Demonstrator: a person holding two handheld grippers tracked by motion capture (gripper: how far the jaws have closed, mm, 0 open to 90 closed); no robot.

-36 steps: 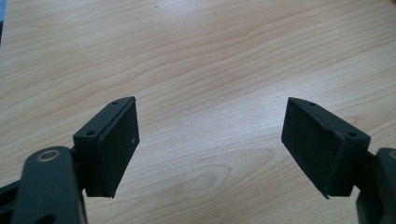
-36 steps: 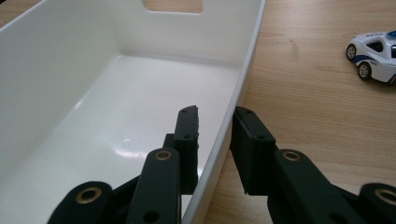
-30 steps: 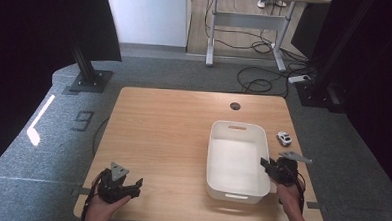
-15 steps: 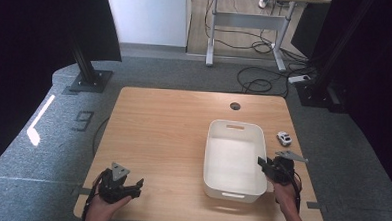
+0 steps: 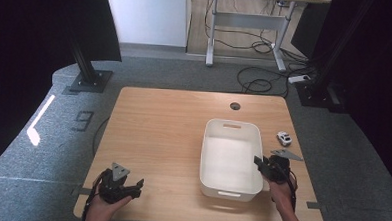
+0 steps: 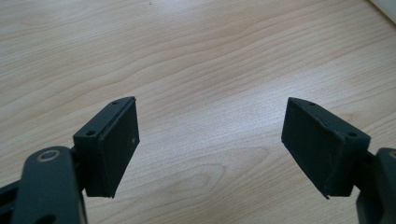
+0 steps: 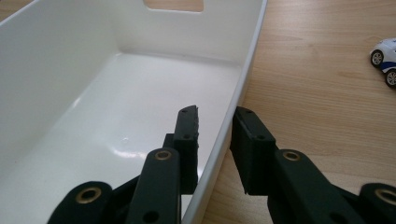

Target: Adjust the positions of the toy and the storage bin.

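Observation:
A white plastic bin [image 5: 229,157] stands empty on the right half of the wooden table [image 5: 163,134]. My right gripper [image 5: 260,162] sits at the bin's right wall near the front corner. In the right gripper view this gripper [image 7: 215,121] has one jaw inside the bin [image 7: 116,107] and one outside, shut on the wall. A small white and blue toy car [image 5: 283,138] rests on the table to the right of the bin, apart from it, and appears again as the toy car [image 7: 385,58]. My left gripper [image 5: 136,184] lies near the front left edge, open; over bare wood, the left gripper [image 6: 210,140] holds nothing.
A round cable hole [image 5: 235,106] is in the table's far edge. A desk [image 5: 248,17] with loose cables stands on the floor behind, and dark stands flank the table.
My right gripper and the bin have edged slightly to the left. The left gripper has stayed put.

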